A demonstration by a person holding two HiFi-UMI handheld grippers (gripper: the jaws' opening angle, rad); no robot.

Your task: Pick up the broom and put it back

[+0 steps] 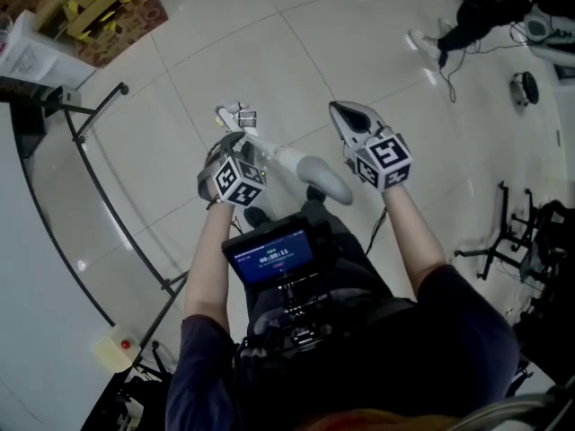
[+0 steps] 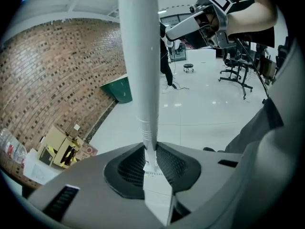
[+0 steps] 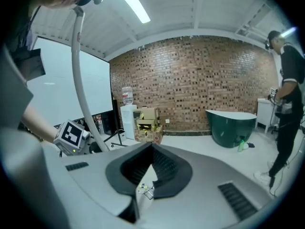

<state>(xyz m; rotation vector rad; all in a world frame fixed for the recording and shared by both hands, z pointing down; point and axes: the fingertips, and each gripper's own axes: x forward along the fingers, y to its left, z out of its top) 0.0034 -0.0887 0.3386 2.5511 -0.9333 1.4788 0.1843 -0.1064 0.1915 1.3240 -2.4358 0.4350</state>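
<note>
The broom's white handle [image 2: 139, 56] stands nearly upright, and my left gripper [image 2: 151, 160] is shut on its lower part. In the head view the handle [image 1: 286, 158] runs from my left gripper [image 1: 241, 144] up towards the camera, with its rounded grey end [image 1: 325, 181] nearest. A small white part [image 1: 235, 114] shows beyond the left gripper, low near the floor. My right gripper [image 1: 346, 113] is beside it on the right, apart from the handle. It is shut with nothing in it [image 3: 151, 156]. The right gripper view shows the handle [image 3: 78, 80] at its left.
A curved black rail [image 1: 90, 178] borders the white wall on the left. Cardboard boxes [image 1: 99, 7] stand at the far left. Black stands [image 1: 508, 241] and cables [image 1: 449, 52] lie to the right. A green tub [image 3: 233, 125] and a person in black [image 3: 286, 104] are by the brick wall.
</note>
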